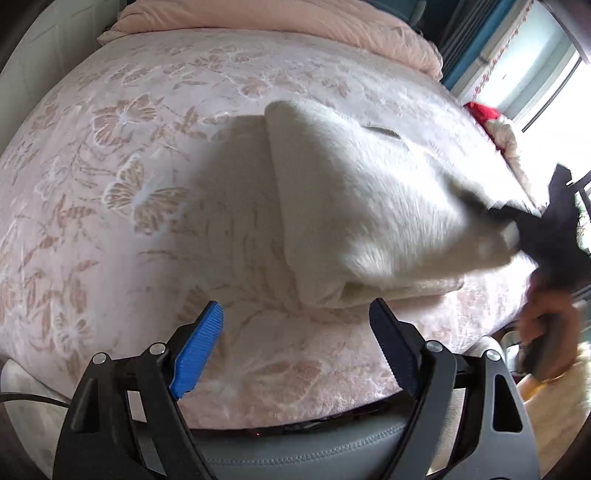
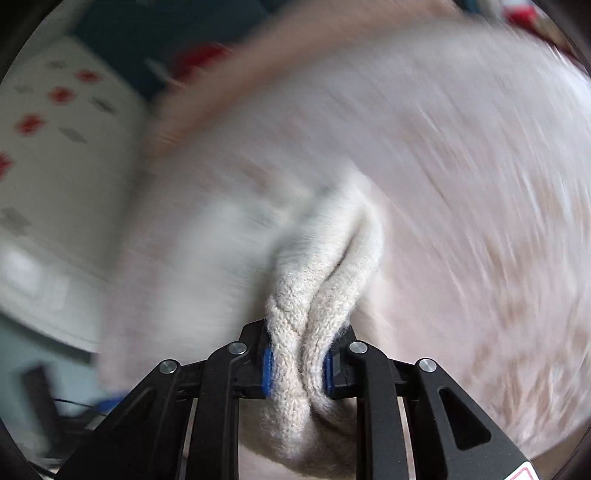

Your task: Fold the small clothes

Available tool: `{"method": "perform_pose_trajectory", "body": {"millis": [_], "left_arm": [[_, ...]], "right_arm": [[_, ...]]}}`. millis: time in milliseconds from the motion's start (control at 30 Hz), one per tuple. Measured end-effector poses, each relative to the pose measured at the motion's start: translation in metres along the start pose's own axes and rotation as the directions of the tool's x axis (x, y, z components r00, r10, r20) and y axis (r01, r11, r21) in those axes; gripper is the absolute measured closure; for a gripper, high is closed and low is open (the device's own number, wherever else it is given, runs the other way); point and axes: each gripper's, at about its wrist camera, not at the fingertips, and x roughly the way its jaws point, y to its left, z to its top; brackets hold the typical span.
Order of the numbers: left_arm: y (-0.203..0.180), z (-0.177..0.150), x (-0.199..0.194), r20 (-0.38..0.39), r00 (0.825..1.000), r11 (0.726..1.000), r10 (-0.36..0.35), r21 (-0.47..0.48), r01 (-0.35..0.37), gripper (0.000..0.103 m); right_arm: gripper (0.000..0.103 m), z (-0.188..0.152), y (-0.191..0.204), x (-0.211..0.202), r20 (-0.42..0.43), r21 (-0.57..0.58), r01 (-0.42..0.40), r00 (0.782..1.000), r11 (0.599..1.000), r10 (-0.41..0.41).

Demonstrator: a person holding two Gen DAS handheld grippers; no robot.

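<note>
A cream knitted garment (image 1: 369, 206) lies partly folded on the pink floral bedspread (image 1: 129, 184); its right side is lifted and blurred. My left gripper (image 1: 295, 332) is open and empty, its blue pads just short of the garment's near edge. My right gripper (image 2: 297, 365) is shut on a bunched edge of the cream garment (image 2: 325, 288), with knit pinched between the blue pads. In the left wrist view the right gripper (image 1: 517, 225) shows as a dark blurred shape holding the garment's right corner above the bed.
A peach duvet (image 1: 295, 26) is bunched at the bed's far end. A red cloth and cream fabric (image 1: 495, 125) lie at the far right by a bright window. A grey padded bed edge (image 1: 295, 446) runs below the left gripper.
</note>
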Motion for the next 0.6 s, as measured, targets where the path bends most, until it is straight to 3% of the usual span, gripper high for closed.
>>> {"method": "perform_pose_trajectory", "body": {"millis": [33,133,233,267,367,433,467,500,533,600], "left_arm": [[-0.004,0.001,0.006,-0.004,1.0,1.0,0.006,0.014,-0.006,0.024],[-0.013,0.003,0.026,-0.017,0.999,0.997,0.044,0.062,-0.043,0.024],[-0.014,0.003,0.047,-0.034,0.992,0.986,0.123,0.115,-0.118,0.025],[-0.013,0.003,0.051,-0.036,0.989,0.982,0.142,0.129,-0.136,0.027],[-0.006,0.005,0.056,-0.036,0.989,0.981,0.14,0.137,-0.134,0.032],[0.0,0.007,0.053,-0.033,0.996,0.992,0.083,0.103,-0.08,0.045],[0.003,0.008,0.05,-0.021,0.999,0.995,0.048,0.083,-0.046,0.057],[0.003,0.009,0.048,-0.012,0.999,0.997,0.03,0.074,-0.029,0.071],[0.004,0.01,0.045,0.001,1.0,0.998,0.007,0.056,-0.007,0.077],[0.004,0.01,0.037,0.034,0.999,1.0,-0.013,0.014,0.013,0.09]], "right_arm": [[0.082,-0.007,-0.011,0.01,-0.028,0.026,-0.017,0.999,1.0,0.018],[0.078,-0.009,-0.011,-0.006,0.035,0.089,-0.121,0.992,0.989,0.118],[0.069,-0.005,0.001,-0.03,0.072,0.04,-0.11,0.992,0.993,0.107],[0.062,-0.007,0.002,-0.034,0.065,0.027,-0.103,0.993,0.994,0.101],[0.056,-0.021,0.0,-0.033,0.036,0.025,-0.093,0.995,0.995,0.092],[0.056,-0.038,-0.008,-0.026,0.012,0.063,-0.122,0.993,0.991,0.121],[0.056,-0.043,-0.013,-0.027,0.01,0.082,-0.138,0.99,0.987,0.137],[0.069,-0.044,-0.016,-0.023,0.013,0.097,-0.15,0.989,0.984,0.149],[0.077,-0.048,-0.013,-0.021,0.015,0.099,-0.157,0.988,0.983,0.156],[0.079,-0.041,-0.002,-0.031,0.041,0.075,-0.179,0.983,0.981,0.177]]}}
